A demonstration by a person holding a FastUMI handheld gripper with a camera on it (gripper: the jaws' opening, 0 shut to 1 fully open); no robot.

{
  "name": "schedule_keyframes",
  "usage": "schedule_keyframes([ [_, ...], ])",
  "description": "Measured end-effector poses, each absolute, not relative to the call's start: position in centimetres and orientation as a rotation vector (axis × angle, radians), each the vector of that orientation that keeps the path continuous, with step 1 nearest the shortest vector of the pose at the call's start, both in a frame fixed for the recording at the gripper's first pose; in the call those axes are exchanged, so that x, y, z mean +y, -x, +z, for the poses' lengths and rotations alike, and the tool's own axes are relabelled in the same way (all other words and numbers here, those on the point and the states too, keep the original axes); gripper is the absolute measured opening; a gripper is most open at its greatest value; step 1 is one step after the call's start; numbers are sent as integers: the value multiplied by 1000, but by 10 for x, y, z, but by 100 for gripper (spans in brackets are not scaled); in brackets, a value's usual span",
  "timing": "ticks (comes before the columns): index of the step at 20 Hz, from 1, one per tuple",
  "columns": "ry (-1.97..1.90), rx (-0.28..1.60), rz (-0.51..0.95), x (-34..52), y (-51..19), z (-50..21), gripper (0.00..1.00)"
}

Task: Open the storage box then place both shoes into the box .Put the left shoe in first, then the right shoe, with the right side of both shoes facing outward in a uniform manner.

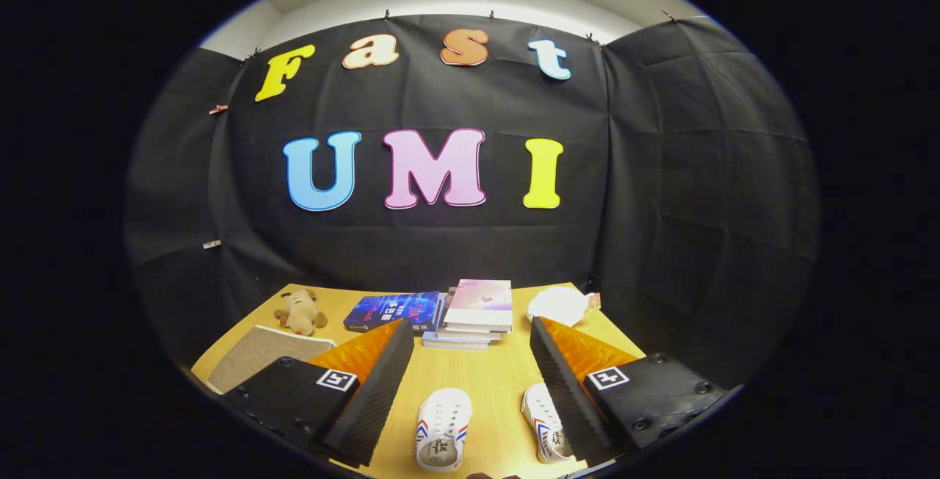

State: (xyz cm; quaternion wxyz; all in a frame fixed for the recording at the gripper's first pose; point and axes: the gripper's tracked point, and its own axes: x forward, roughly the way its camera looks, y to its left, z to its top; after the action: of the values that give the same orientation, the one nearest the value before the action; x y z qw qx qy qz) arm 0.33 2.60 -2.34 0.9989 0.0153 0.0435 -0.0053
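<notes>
Two white shoes with red and blue stripes lie on the wooden table (492,383), toes pointing away from me. One shoe (443,427) rests between my fingers, nearer the left one. The other shoe (542,427) lies by the right finger, which hides part of it. My gripper (470,325) is open above the table, its fingers spread wide with nothing between them. Beyond the left finger lies a flat grey, fabric-topped box (253,354) with a white edge; its lid looks down.
A stack of books (474,310) and a blue book (389,311) lie at the back of the table. A plush toy (299,311) sits at the back left. A white bundle (559,304) is at the back right.
</notes>
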Motion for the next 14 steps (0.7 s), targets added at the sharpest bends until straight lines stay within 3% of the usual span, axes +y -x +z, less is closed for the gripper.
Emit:
schedule_keyframes([
  [5, -26, 97, -24, 41, -4, -27, 98],
  [14, -85, 244, 115, 63, -20, -61, 98],
])
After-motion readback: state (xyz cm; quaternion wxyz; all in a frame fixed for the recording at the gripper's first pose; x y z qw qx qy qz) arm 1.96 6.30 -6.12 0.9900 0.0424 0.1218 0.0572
